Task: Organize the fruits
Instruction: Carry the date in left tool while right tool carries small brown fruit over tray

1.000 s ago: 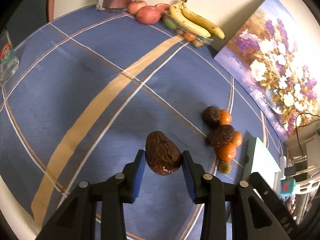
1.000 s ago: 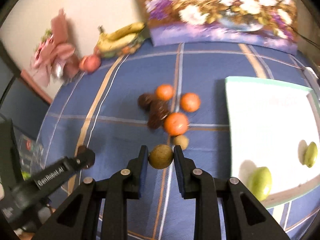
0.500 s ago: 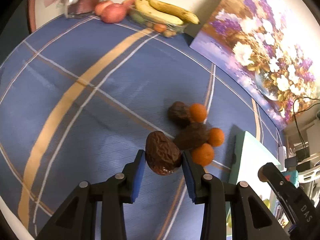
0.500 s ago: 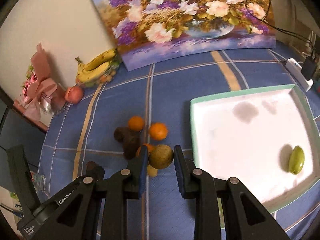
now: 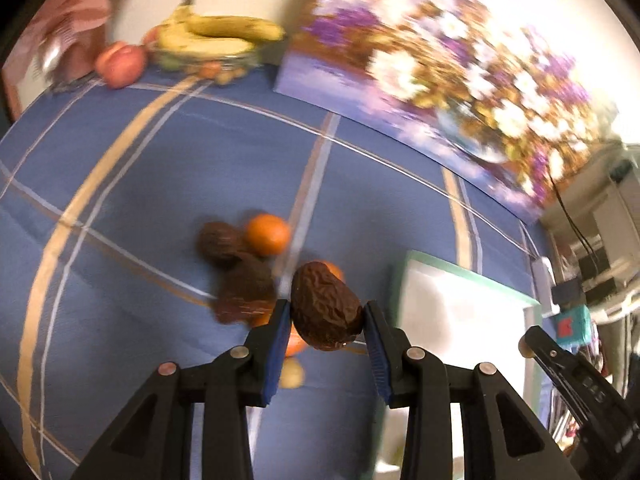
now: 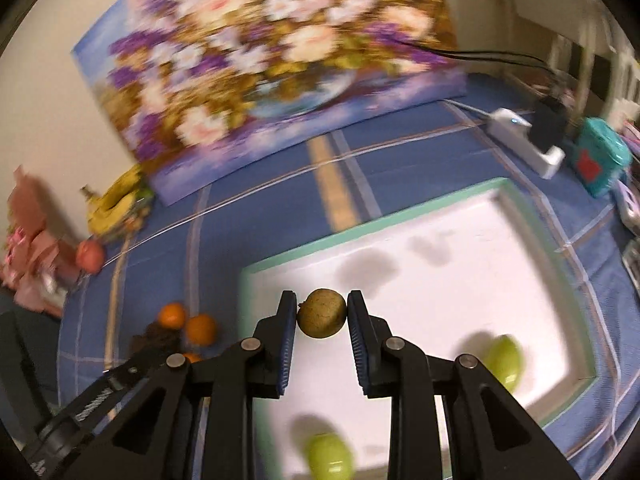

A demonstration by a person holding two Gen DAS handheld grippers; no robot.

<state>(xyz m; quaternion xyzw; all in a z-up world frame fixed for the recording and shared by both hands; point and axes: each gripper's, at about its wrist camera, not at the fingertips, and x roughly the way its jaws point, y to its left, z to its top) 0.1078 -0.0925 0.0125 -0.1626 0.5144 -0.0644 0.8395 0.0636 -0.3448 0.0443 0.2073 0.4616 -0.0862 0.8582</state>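
My left gripper [image 5: 325, 314] is shut on a wrinkled dark brown avocado [image 5: 324, 310], held above the blue tablecloth just left of the white tray [image 5: 460, 308]. Two more dark avocados [image 5: 240, 280] and oranges [image 5: 267, 234] lie in a cluster below it. My right gripper [image 6: 322, 312] is shut on a small round brownish-green fruit [image 6: 322, 313], held over the white tray [image 6: 440, 280] near its left rim. Two green fruits [image 6: 504, 362] [image 6: 330, 456] lie in the tray. The cluster also shows in the right wrist view [image 6: 186, 326].
A floral painting [image 5: 440, 60] leans on the wall behind the table. Bananas [image 5: 216, 36] and peaches [image 5: 120, 64] sit at the far left corner. A white power strip [image 6: 524, 140] and a teal box [image 6: 600, 160] lie beyond the tray. The right gripper's arm [image 5: 576, 384] shows at the right.
Both grippers have moved right toward the tray with their fruits. The right gripper now hangs over the tray; the left one has passed over the fruit cluster.
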